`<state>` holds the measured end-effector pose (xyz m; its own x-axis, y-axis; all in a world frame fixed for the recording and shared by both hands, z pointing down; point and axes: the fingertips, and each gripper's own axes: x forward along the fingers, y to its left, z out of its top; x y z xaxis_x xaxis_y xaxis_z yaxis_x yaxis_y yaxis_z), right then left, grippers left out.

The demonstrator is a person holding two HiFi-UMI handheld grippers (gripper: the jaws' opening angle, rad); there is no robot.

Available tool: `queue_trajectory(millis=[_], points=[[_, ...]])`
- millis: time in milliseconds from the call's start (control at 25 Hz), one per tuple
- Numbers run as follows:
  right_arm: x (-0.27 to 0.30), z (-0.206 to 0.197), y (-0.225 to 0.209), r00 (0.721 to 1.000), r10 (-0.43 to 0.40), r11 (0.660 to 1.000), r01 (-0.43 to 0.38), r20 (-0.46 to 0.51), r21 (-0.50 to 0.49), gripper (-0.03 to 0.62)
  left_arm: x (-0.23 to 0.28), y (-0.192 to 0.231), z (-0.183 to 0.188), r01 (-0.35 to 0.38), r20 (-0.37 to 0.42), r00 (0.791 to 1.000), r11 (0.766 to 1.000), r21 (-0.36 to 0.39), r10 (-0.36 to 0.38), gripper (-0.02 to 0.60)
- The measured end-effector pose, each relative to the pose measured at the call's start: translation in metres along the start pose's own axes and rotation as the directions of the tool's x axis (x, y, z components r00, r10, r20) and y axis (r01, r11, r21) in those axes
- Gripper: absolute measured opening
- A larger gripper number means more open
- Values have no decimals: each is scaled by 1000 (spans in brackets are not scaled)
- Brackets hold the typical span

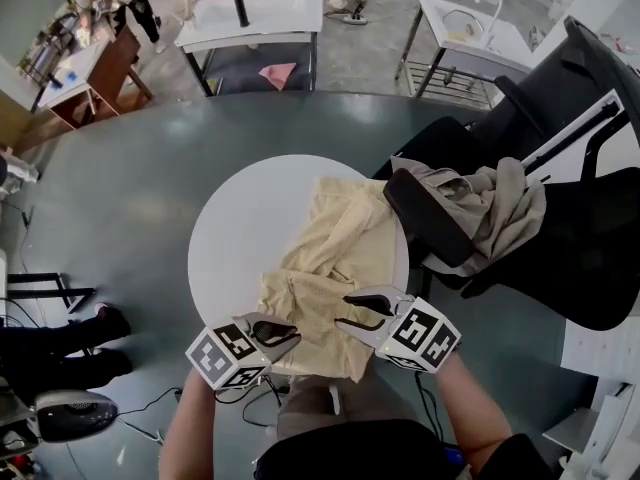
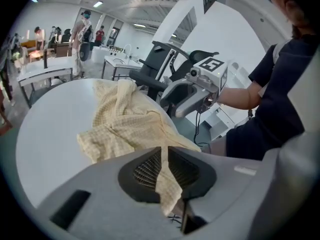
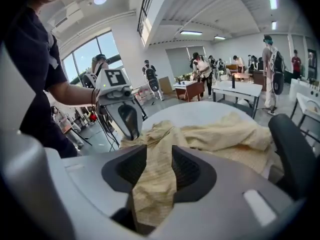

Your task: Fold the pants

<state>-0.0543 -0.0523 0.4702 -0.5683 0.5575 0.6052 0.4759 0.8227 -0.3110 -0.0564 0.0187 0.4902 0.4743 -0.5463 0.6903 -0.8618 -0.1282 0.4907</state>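
Head view: cream pants lie crumpled on the round white desk, centre-right of frame, reaching its bottom rim. Left gripper & right gripper are both at that near edge.

Left gripper view: fingers nearly together, pinching a thin fold of pants.

Right gripper view: fingers partway apart, w/ a thick bunch of cloth filling the gap and touching both pads.

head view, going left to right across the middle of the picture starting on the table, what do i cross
bare white tabletop → yellow pants → black chair armrest → beige garment draped over the chair
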Motion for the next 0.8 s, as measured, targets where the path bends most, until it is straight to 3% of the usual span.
queue_trajectory(millis=[120,240,440,520,720,800], points=[[12,-23,34,999,4,1000,-4,-52,-2,167,-6,-8,-20,10,-73,997,994,108,-2,99],[15,-39,59,997,-8,1000,7,-80,-10,179,-5,-14,-35,0,-127,991,973,231,30,124],[21,-66,94,994,-42,999,42,-101,-7,250,-2,-27,-68,23,-222,972,905,424,79,195],[24,-83,100,987,-74,997,71,-139,-25,265,0,-28,-78,25,-232,969,899,438,86,210],[39,-115,108,968,-135,991,127,-213,-53,283,11,-27,-88,52,-208,978,930,363,26,242],[46,-120,109,962,-151,988,143,-228,-53,299,16,-27,-94,70,-224,975,923,378,18,265]])
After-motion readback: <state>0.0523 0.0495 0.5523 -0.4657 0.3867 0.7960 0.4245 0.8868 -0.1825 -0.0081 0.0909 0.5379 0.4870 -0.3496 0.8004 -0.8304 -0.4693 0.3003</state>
